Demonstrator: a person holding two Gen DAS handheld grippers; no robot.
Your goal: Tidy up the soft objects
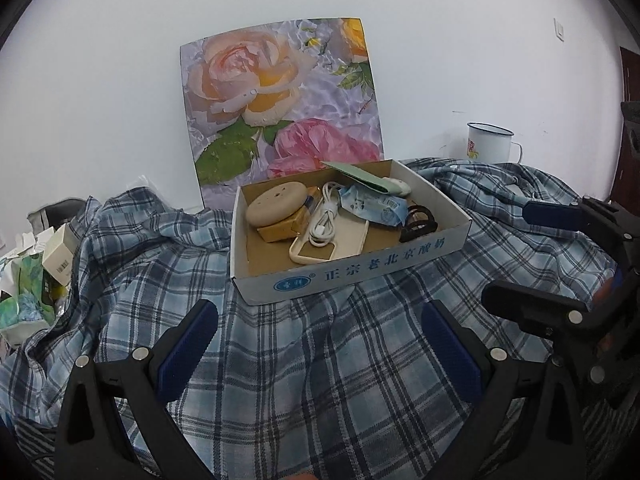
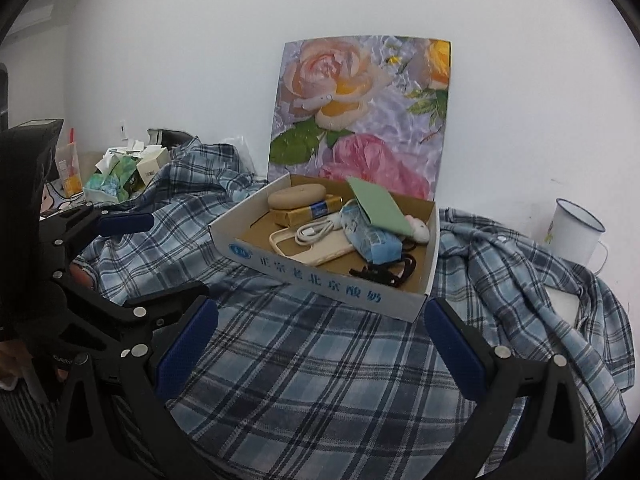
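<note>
A blue plaid shirt (image 1: 280, 380) (image 2: 320, 368) lies crumpled and spread over the surface. On it sits a shallow white cardboard box (image 1: 360, 274) (image 2: 328, 280) holding a round beige disc (image 1: 276, 204), a white cable (image 1: 324, 220), a cream phone case (image 2: 316, 252), a blue tissue pack (image 1: 376, 204), a green card (image 2: 380, 204) and black hair ties (image 1: 418, 222). My left gripper (image 1: 320, 340) (image 2: 148, 258) hovers open over the shirt in front of the box. My right gripper (image 2: 324, 344) (image 1: 532, 260) is open too, just right of it, holding nothing.
A floral board (image 1: 280, 100) leans on the white wall behind the box. A white enamel mug (image 1: 488, 142) (image 2: 574, 228) stands at the back right. Tissue packs and small cartons (image 1: 36, 280) (image 2: 120, 176) pile up at the left.
</note>
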